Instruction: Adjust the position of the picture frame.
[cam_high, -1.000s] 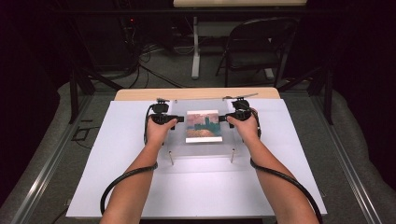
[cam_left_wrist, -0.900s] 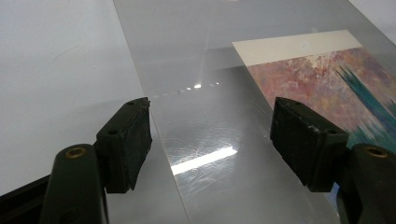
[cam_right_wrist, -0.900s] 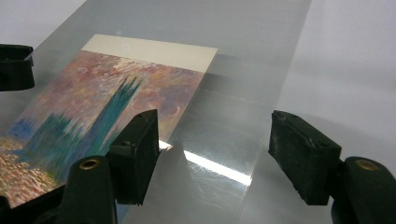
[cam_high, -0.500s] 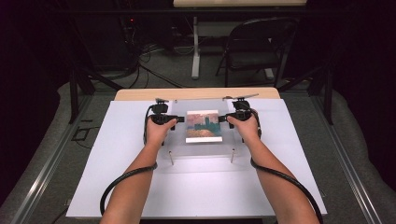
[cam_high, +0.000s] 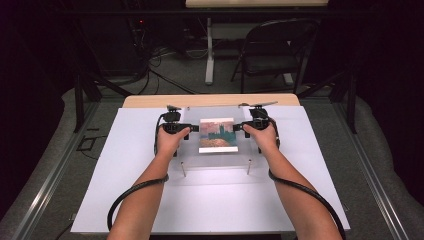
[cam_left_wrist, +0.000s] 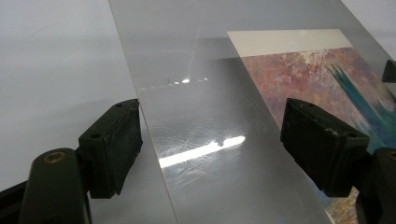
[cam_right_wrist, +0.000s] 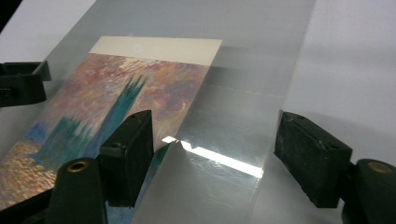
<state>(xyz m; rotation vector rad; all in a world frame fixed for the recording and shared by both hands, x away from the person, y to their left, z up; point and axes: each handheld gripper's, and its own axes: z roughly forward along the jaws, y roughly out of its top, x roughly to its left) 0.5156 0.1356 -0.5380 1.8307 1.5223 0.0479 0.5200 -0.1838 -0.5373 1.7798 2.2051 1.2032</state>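
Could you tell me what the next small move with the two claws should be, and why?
Probably draw both claws back outward, off the clear sheet. The left claw and right claw have just been opening, and each now stands open astride an edge of the sheet without pressing it. The sheet lies flat over the painted picture, resting on its pegs, so it looks set down.

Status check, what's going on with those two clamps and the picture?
Both grippers, left and right, just opened. Clear sheet rests over painting print. Nothing in the way.
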